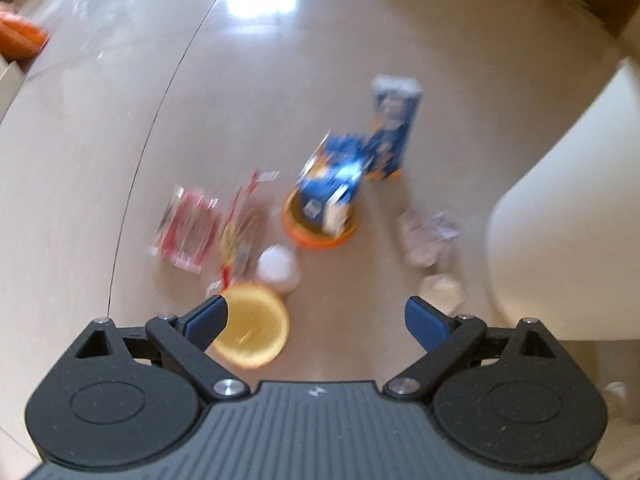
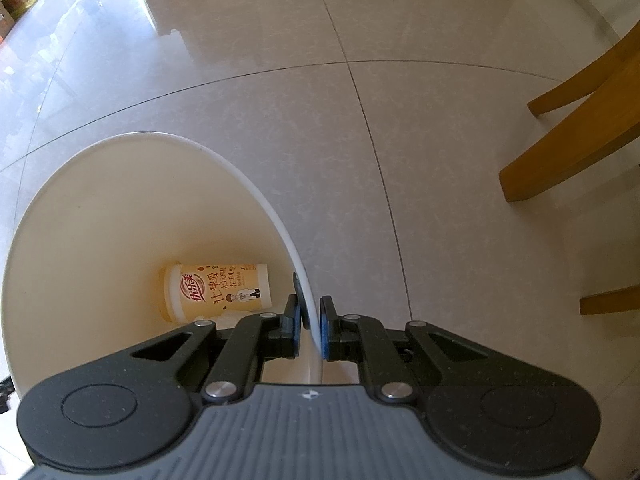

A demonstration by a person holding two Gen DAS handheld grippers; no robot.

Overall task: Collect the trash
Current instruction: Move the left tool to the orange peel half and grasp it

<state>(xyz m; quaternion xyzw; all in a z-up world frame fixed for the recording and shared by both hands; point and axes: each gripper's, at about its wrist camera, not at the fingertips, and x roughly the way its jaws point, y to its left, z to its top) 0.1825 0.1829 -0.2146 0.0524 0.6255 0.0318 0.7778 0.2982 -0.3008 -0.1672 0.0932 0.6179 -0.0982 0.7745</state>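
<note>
Right tool is pinched on the rim of a white bin, one finger inside the wall and one outside, pointing steeply down. Inside the bin, a cream-coloured drink cup with printed lettering lies on its side at the bottom. Wooden chair legs stand on the tiled floor to the right of the bin.

Left tool is spread wide with nothing between its blue pads; it hangs over the litter on the floor. The left wrist view is blurred, so detail is limited. A round yellow lid or disc lies just beside the left finger, partly covered by it. A white ball-like object lies just beyond it. Farther off sit a red wrapper and a clear wrapper with red trim, side by side. An orange bowl holds a blue carton tipped over in it, and a taller blue carton stands upright behind. Crumpled white paper lies to the right, with a smaller crumpled piece near the right finger. The bin's wall fills the right edge of that view.
</note>
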